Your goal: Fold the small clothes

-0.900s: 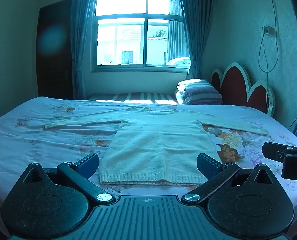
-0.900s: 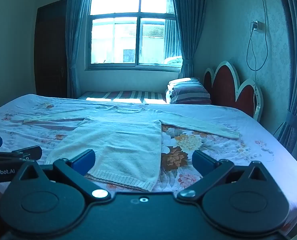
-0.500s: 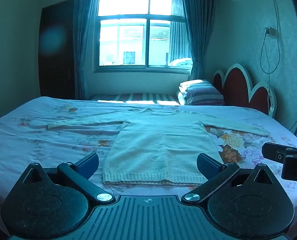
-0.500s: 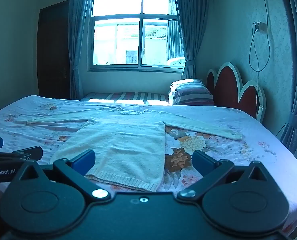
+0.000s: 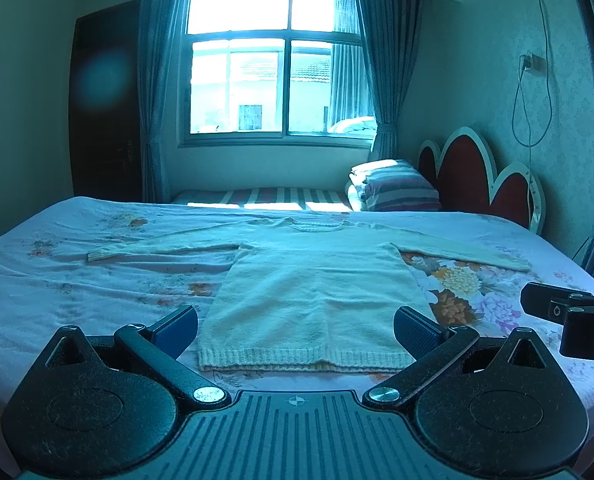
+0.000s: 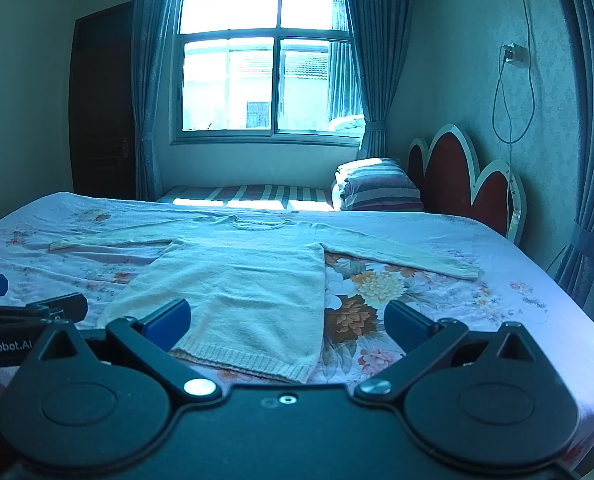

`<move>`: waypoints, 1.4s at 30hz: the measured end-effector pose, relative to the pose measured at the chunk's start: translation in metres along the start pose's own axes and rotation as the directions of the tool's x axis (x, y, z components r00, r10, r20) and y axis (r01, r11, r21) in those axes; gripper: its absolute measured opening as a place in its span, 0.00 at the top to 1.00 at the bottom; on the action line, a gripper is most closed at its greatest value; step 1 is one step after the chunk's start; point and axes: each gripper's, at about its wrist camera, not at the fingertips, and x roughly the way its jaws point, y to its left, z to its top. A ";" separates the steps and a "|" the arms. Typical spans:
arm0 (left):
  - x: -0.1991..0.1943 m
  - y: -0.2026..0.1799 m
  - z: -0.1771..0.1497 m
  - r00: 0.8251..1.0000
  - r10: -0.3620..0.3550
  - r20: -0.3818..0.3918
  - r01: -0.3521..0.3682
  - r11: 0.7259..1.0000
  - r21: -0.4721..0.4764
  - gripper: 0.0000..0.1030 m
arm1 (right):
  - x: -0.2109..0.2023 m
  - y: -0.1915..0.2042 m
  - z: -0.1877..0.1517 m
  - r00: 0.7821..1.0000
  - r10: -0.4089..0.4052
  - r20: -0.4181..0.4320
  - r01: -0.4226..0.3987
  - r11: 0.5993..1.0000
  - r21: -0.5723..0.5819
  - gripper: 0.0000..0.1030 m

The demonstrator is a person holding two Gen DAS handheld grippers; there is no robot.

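Note:
A pale cream knitted sweater (image 5: 313,296) lies flat on the bed, hem toward me, collar toward the window, both sleeves spread out to the sides. It also shows in the right wrist view (image 6: 241,292). My left gripper (image 5: 295,332) is open and empty, held above the near edge of the bed just short of the hem. My right gripper (image 6: 287,320) is open and empty, to the right of the left one, over the hem's right corner. Each gripper shows at the edge of the other's view.
The bed (image 5: 77,280) has a light floral sheet. Striped pillows (image 5: 397,192) are stacked by a red scalloped headboard (image 5: 477,176) at the right. A window (image 5: 273,64) with curtains is behind, and a dark door (image 5: 105,112) at the left.
Both grippers have risen and tilted slightly, so the sweater sits lower in the views. The sweater has not moved and both grippers stay open.

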 end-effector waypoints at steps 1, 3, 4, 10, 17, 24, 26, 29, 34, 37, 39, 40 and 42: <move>0.000 0.001 0.000 1.000 -0.001 0.001 0.001 1.000 0.000 0.00 | 0.000 0.000 0.000 1.000 -0.001 0.003 0.001 1.000 0.000 0.00; -0.001 0.000 0.001 1.000 0.000 0.003 0.000 1.000 0.001 0.00 | -0.001 0.001 0.001 1.000 -0.002 0.004 0.002 1.000 -0.001 0.00; -0.001 0.001 0.001 1.000 -0.001 0.003 0.001 1.000 0.001 0.00 | -0.001 0.001 0.001 1.000 -0.002 0.006 0.002 1.000 0.000 0.00; -0.002 0.002 0.002 1.000 0.000 0.003 0.000 1.000 0.002 0.00 | -0.002 0.002 0.002 1.000 0.000 0.003 0.000 1.000 0.001 0.00; -0.005 0.004 0.002 1.000 0.002 0.003 -0.002 1.000 0.002 0.00 | -0.004 0.003 0.003 1.000 0.003 0.006 -0.003 1.000 -0.002 0.00; -0.005 0.006 0.002 1.000 0.004 0.006 -0.004 1.000 0.000 0.00 | -0.004 0.006 0.005 1.000 0.007 0.006 -0.007 1.000 -0.006 0.00; -0.005 0.006 0.002 1.000 0.002 0.004 -0.002 1.000 -0.001 0.00 | -0.005 0.005 0.005 1.000 0.007 0.006 -0.007 1.000 -0.006 0.00; -0.003 0.006 0.002 1.000 0.002 0.002 -0.002 1.000 0.000 0.00 | -0.005 0.006 0.005 1.000 0.007 0.005 -0.007 1.000 -0.005 0.00; -0.003 0.007 0.001 1.000 0.004 0.002 -0.004 1.000 0.001 0.00 | -0.006 0.007 0.006 1.000 0.007 0.005 -0.007 1.000 -0.005 0.00; -0.002 0.007 0.001 1.000 0.006 0.001 -0.006 1.000 0.001 0.00 | -0.006 0.007 0.006 1.000 0.009 0.003 -0.009 1.000 -0.003 0.00; -0.002 0.006 0.001 1.000 0.007 0.000 -0.007 1.000 0.000 0.00 | -0.005 0.006 0.006 1.000 0.010 0.002 -0.010 1.000 -0.004 0.00; -0.002 0.006 0.001 1.000 0.009 0.000 -0.009 1.000 0.000 0.00 | -0.005 0.006 0.006 1.000 0.011 0.001 -0.011 1.000 -0.004 0.00; -0.001 0.006 0.001 1.000 0.009 0.000 -0.009 1.000 0.000 0.00 | -0.004 0.006 0.007 1.000 0.013 0.002 -0.013 1.000 -0.004 0.00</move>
